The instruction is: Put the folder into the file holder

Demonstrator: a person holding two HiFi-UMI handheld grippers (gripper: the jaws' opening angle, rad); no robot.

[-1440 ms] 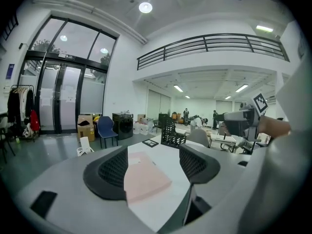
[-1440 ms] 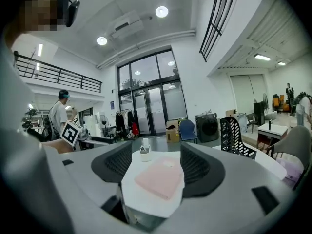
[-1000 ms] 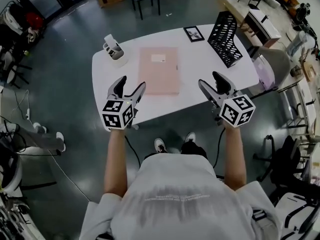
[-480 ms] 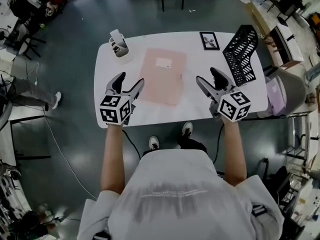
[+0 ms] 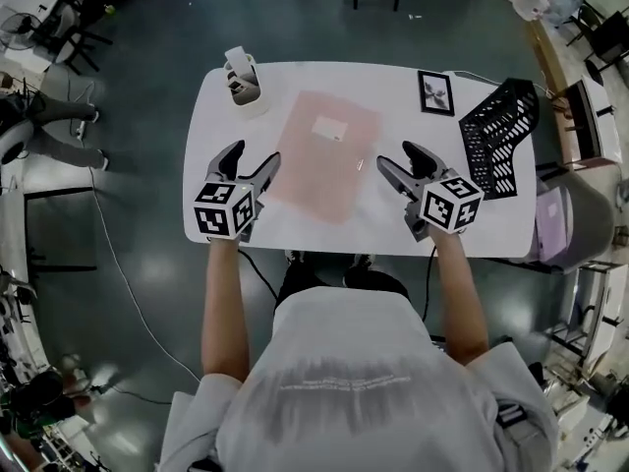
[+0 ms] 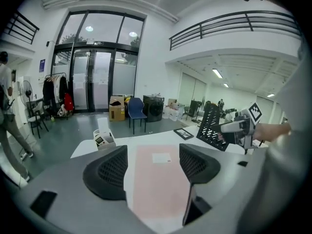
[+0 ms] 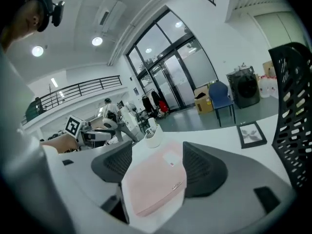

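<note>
A flat pink folder (image 5: 324,152) with a white label lies in the middle of the white table (image 5: 295,229); it also shows between the jaws in the left gripper view (image 6: 158,179) and the right gripper view (image 7: 156,184). The black mesh file holder (image 5: 499,138) stands at the table's right end, also seen in both gripper views (image 6: 212,126) (image 7: 295,116). My left gripper (image 5: 247,165) hovers open just left of the folder's near corner. My right gripper (image 5: 400,162) hovers open just right of the folder's near right edge. Neither touches the folder.
A white pen cup (image 5: 242,79) with small items stands at the table's far left corner. A black picture frame (image 5: 435,92) lies flat at the far side, left of the file holder. Chairs, boxes and cluttered benches ring the table on the grey floor.
Both grippers have moved forward and down over the table's near edge toward the folder. The head view has swung, so the table now sits lower in the picture. Jaws stay equally wide.
</note>
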